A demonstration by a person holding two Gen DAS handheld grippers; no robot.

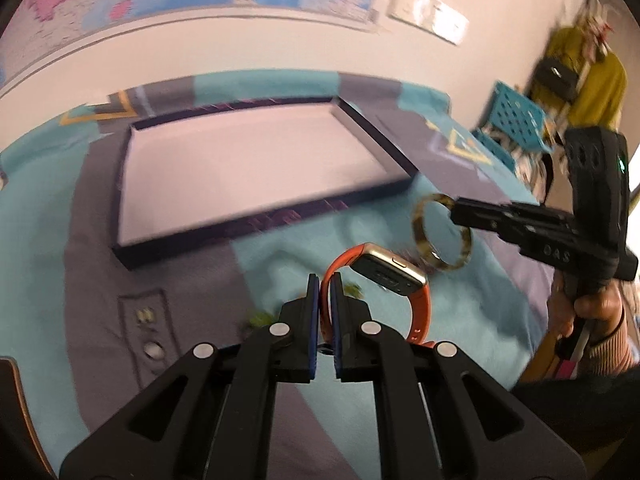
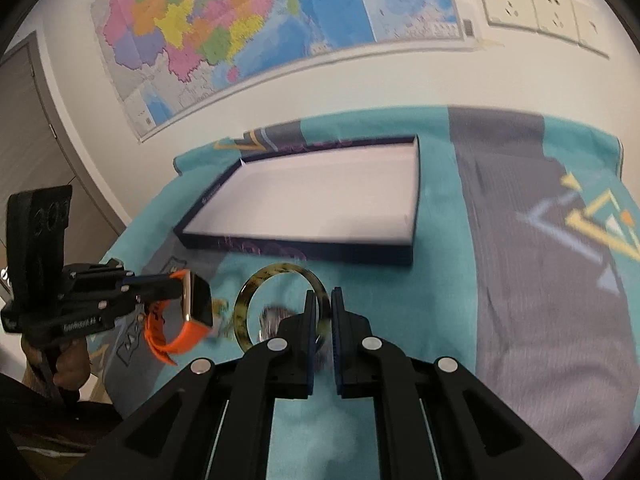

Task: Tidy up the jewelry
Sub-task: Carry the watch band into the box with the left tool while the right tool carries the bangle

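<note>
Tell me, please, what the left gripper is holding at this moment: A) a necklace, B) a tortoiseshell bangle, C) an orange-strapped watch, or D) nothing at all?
C: the left gripper is shut on the strap of the orange-strapped watch, while the tortoiseshell bangle sits in the right gripper, both in front of the tray.

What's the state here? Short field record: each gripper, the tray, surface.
left gripper: shut on orange watch, gripping its strap, lifted off the cloth
right gripper: shut on tortoiseshell bangle, pinching its rim
tray: dark rim, white floor, nothing seen in it, beyond both grippers
surface: teal and grey cloth
</note>
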